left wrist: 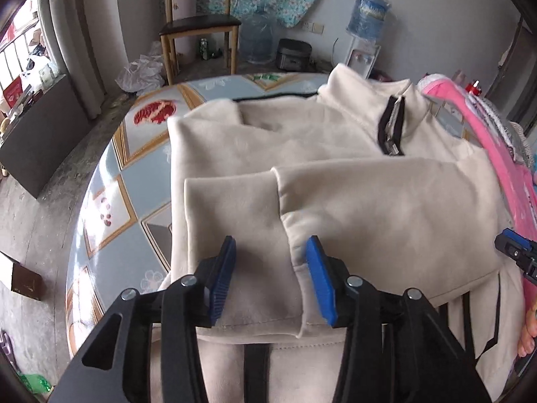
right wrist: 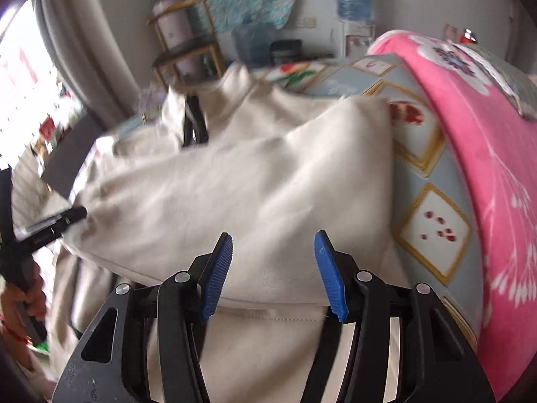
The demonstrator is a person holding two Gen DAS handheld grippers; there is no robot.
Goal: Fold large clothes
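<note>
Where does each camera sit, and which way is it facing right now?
Left wrist: on the left gripper, looking down over the cream jacket toward a chair; the right gripper and fingers show at the right edge.
Right wrist: on the right gripper, looking down over the jacket beside a pink blanket; the left gripper and hand show at the left edge.
Shared: jacket, table, chair, blanket.

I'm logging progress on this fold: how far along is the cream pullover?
Done: both sleeves lie folded across the cream pullover on the table. In hand: nothing; the left gripper and right gripper stand open over it. Left: folding the body up; its hem still hangs over the table's near edge.
</note>
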